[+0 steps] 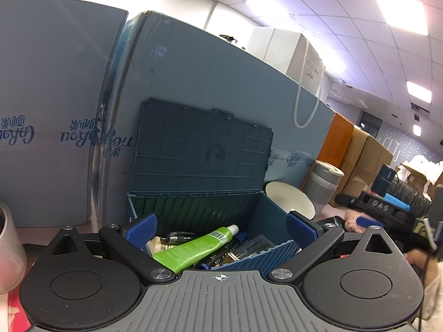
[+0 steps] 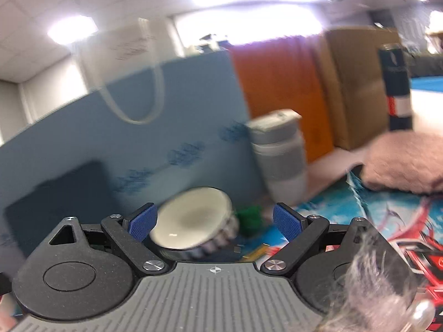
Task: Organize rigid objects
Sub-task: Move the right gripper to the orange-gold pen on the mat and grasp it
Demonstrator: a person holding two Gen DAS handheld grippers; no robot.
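A dark blue storage box [image 1: 279, 207] stands open, its lid [image 1: 202, 149] leaning back against a blue board. Inside lie a green tube [image 1: 193, 247] with a white cap, a black marker [image 1: 174, 238] and other dark items. My left gripper [image 1: 220, 231] is open and empty, its blue pads on either side of the box's opening. My right gripper [image 2: 214, 222] is open and empty in a blurred view, facing a cream bowl [image 2: 193, 218] tipped on its side and a small green object [image 2: 250, 218]. The bowl also shows in the left wrist view [image 1: 290, 199].
A grey-and-white lidded jar [image 2: 279, 152] stands behind the bowl; it also shows in the left wrist view [image 1: 324, 182]. A pink fuzzy item [image 2: 404, 163] lies right on a patterned mat [image 2: 346, 207]. A dark can [image 2: 396, 85] stands far right. A cup [image 1: 8, 249] sits at left.
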